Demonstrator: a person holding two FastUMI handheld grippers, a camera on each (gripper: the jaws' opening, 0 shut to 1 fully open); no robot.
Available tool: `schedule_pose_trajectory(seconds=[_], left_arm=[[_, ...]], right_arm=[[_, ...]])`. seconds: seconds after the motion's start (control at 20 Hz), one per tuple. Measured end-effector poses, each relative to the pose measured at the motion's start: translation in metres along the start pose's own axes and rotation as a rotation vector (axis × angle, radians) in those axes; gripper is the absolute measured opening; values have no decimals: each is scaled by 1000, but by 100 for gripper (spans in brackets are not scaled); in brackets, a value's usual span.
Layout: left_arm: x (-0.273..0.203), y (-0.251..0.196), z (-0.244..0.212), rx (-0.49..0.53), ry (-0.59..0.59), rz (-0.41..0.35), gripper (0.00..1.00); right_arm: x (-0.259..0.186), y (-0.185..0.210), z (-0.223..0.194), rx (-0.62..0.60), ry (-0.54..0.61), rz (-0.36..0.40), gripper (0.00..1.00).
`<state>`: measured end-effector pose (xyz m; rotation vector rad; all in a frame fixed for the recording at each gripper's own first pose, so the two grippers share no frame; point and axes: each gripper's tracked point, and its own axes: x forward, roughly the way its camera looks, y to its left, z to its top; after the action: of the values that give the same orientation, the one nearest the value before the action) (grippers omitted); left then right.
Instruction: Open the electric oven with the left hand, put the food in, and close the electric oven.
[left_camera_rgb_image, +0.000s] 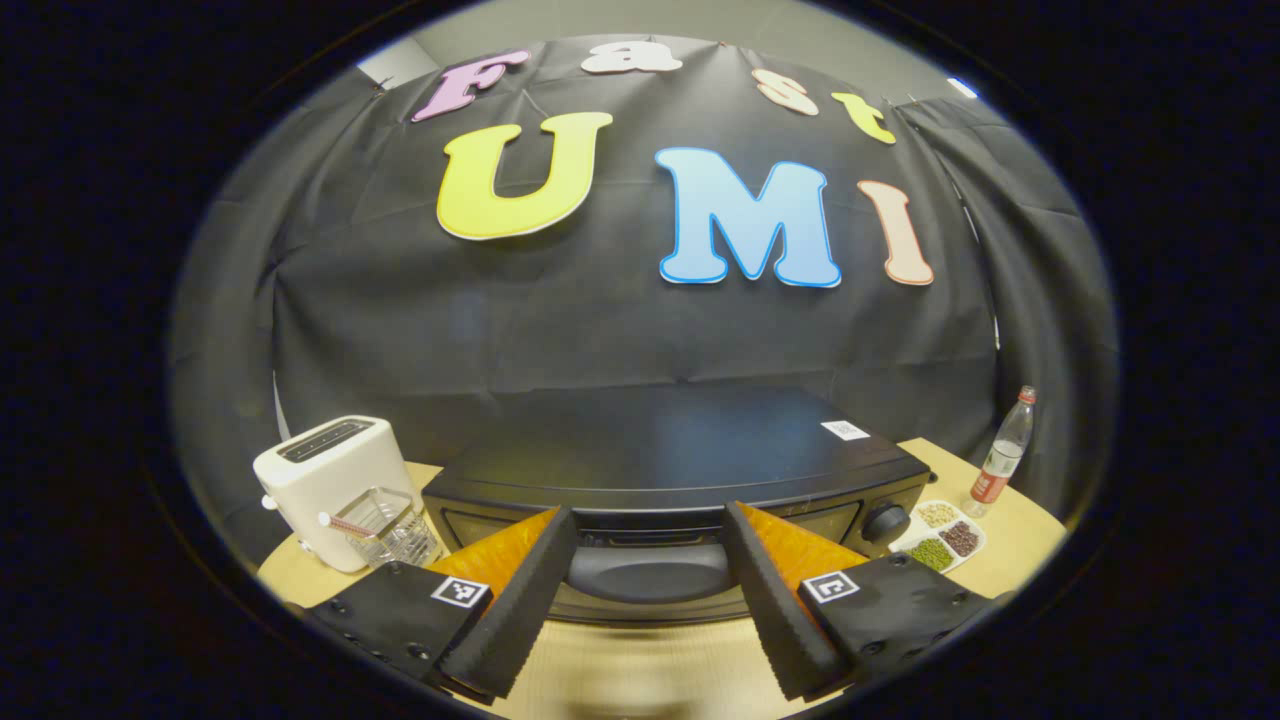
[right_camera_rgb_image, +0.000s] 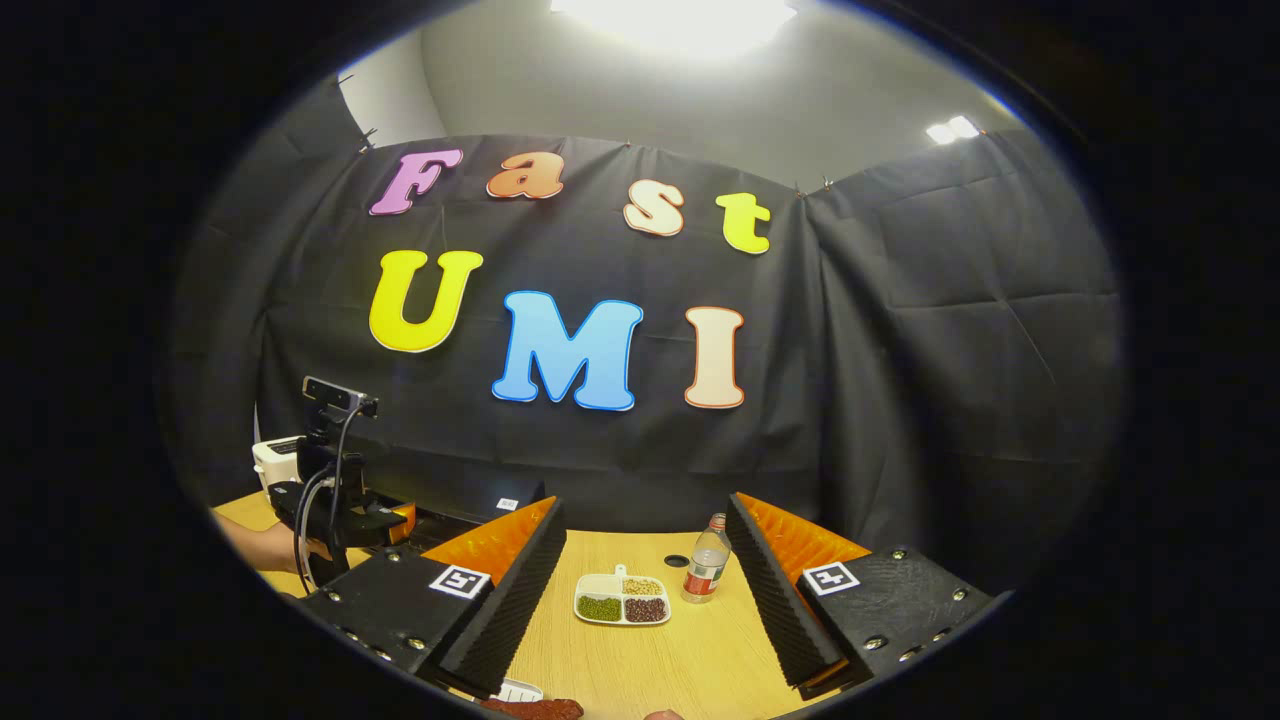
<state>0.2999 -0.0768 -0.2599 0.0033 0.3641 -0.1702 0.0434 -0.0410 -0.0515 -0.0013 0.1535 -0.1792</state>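
The black electric oven (left_camera_rgb_image: 680, 450) stands on the wooden table straight ahead in the left gripper view, its door shut as far as I can tell. My left gripper (left_camera_rgb_image: 648, 515) is open, its fingers either side of the door handle (left_camera_rgb_image: 650, 578) without touching it. My right gripper (right_camera_rgb_image: 645, 505) is open over the table with nothing between its fingers. A reddish piece of food (right_camera_rgb_image: 535, 709) lies at the bottom edge of the right gripper view, beside a white object (right_camera_rgb_image: 515, 690). There the left gripper (right_camera_rgb_image: 335, 500) and the hand holding it (right_camera_rgb_image: 260, 545) appear far left, by the oven (right_camera_rgb_image: 480, 498).
A white toaster (left_camera_rgb_image: 325, 480) and a clear glass container (left_camera_rgb_image: 392, 525) stand left of the oven. Right of it are a divided dish of beans (left_camera_rgb_image: 940, 540) (right_camera_rgb_image: 622, 600) and a plastic bottle (left_camera_rgb_image: 1003, 455) (right_camera_rgb_image: 707, 570). A control knob (left_camera_rgb_image: 885, 520) sits on the oven's right front.
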Motion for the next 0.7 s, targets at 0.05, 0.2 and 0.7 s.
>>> schedule_pose_trajectory(seconds=[0.05,0.2,0.7], left_arm=[[-2,0,-1,0,3,1,94],[-11,-1,-5,3,0,9,98],[-67,-4,-54,-16,8,28,98]], right_arm=[[0,-1,-2,13,5,-2,98],[3,-7,-7,62,27,-8,98],[4,-12,-11,49,38,31,98]])
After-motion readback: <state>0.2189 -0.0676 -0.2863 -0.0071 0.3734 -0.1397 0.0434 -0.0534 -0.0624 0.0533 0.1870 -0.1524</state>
